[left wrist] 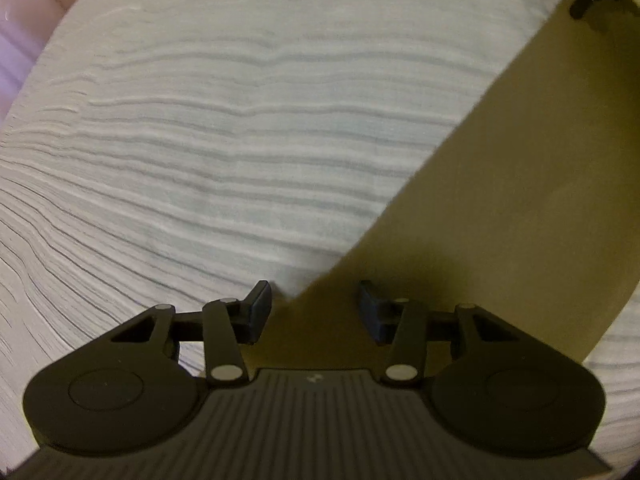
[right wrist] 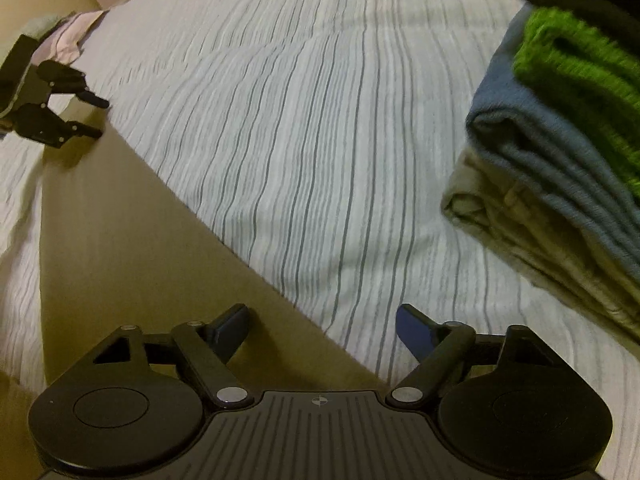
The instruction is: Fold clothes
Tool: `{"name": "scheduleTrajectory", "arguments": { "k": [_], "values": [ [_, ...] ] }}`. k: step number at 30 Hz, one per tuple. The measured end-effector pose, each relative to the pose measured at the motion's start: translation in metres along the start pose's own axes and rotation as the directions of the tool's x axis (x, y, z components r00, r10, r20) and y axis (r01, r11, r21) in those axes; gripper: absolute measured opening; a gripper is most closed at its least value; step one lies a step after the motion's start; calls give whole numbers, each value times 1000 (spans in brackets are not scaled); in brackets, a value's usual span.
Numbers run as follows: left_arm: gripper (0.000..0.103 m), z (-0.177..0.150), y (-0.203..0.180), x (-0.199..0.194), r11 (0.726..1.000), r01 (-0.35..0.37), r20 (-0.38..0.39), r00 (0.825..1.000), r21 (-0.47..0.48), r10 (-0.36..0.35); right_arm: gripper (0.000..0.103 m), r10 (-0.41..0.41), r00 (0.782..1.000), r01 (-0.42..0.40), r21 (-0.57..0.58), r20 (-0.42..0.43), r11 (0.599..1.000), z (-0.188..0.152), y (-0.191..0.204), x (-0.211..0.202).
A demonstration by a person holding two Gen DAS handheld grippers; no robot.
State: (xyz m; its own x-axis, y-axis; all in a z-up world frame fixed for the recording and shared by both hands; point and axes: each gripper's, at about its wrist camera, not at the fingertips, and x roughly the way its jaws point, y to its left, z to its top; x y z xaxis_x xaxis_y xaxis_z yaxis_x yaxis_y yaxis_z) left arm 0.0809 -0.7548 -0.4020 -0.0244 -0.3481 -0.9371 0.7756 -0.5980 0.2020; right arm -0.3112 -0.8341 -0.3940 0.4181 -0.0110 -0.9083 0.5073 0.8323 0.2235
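My left gripper (left wrist: 314,312) has its fingers spread wide, nothing between them. It hangs over one end of the olive cloth (left wrist: 500,200), a long flat band lying on the striped bedsheet (left wrist: 220,140). The cloth's edge runs up and away to the right from a corner that sits just ahead of my left finger (left wrist: 259,308); that finger is over the sheet, the other over the cloth. I cannot tell if either pad touches the fabric.

My right gripper (right wrist: 324,334) is also spread wide and holds nothing. Here the olive cloth (right wrist: 132,240) lies under and ahead of my left finger (right wrist: 232,330), while the right finger (right wrist: 414,332) is over the striped bedsheet (right wrist: 300,120); the cloth's edge passes diagonally between the two.

From the right wrist view I see my left gripper (right wrist: 94,116) far off at the upper left, at the other end of the cloth, jaws apart.

Off to the right on the sheet sits a stack of folded clothes (right wrist: 552,184): beige at the bottom, blue-grey above it, bright green on top, well apart from my fingers. A pink pillow (left wrist: 24,40) lies at the far edge of the bed.
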Motion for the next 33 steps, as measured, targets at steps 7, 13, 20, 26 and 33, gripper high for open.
{"name": "scheduleTrajectory", "arguments": {
  "k": [7,13,20,26,33],
  "values": [
    [0,-11,-17,-6,999,-22,8,1000,37,22,0,6,1000,-6,20,25,1000,-8,8,-14],
    [0,-46,-43,-86,988,-122,139,981,-95,134,0,-113,975,117,-9,191,993,-47,58,-82],
    [0,-131,-140,-203,937,-123,223,954,-328,203,0,-289,909,328,-88,300,941,-130,163,-155],
    [0,-197,-253,-229,877,-39,184,972,-479,144,0,-272,943,260,88,192,962,-215,219,-169],
    [3,-229,-314,-217,785,23,129,989,-619,73,90,-288,947,178,512,144,840,-241,225,-154]
  ]
}}
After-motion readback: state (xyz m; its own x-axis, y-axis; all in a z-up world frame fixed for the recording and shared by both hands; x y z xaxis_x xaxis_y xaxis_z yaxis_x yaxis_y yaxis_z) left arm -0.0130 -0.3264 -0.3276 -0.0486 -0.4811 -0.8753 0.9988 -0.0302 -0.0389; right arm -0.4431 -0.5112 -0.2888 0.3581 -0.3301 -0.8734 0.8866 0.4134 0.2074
